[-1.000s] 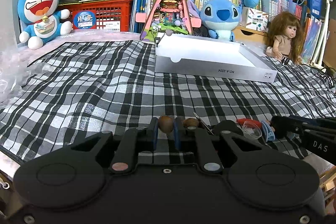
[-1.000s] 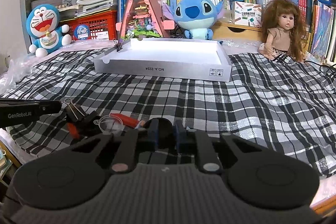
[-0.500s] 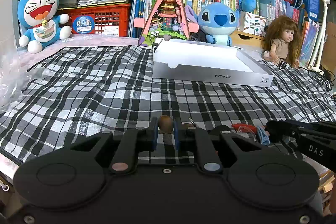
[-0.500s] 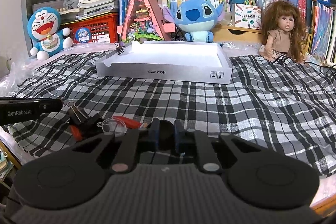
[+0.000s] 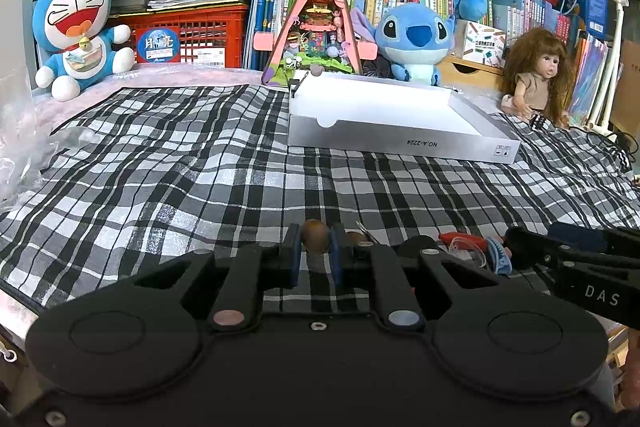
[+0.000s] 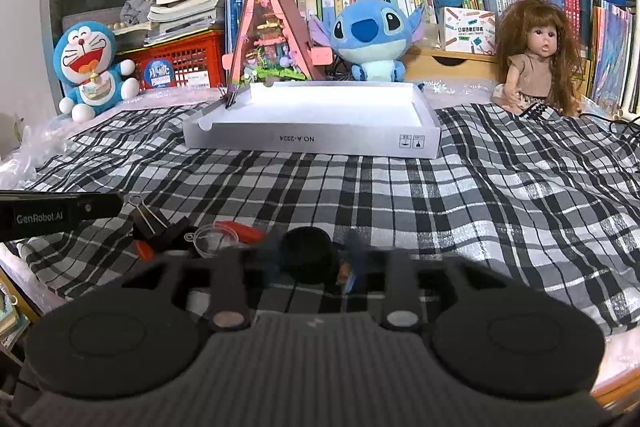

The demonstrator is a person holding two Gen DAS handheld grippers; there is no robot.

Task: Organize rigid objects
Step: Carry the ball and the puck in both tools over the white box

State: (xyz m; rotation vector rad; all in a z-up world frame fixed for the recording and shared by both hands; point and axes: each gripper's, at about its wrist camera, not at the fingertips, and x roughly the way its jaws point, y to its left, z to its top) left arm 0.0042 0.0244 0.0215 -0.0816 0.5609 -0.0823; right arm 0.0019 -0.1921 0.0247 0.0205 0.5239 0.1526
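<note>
My left gripper (image 5: 315, 247) is shut on a small brown ball (image 5: 315, 235) and holds it just above the checked cloth. A second brown ball (image 5: 354, 238) lies right of it. My right gripper (image 6: 310, 259) is blurred, its jaws spread wider than before around a black round object (image 6: 306, 255). A black binder clip (image 6: 154, 227), a clear ring (image 6: 210, 239), a red piece (image 6: 240, 231) and a blue hair clip (image 5: 498, 255) lie in a pile at the near edge. The white tray (image 5: 400, 141) stands at the far middle.
Plush toys, a doll (image 6: 536, 67), a pink triangular model house (image 5: 316, 27), books and red crates (image 5: 200, 35) line the back. Crinkled plastic wrap (image 5: 20, 155) lies at the left edge. A black clip (image 6: 231, 99) sits on the tray's far left corner.
The left gripper has risen and drawn back slightly with the brown ball. The right gripper's jaws have moved apart around the black round object, now blurred by motion.
</note>
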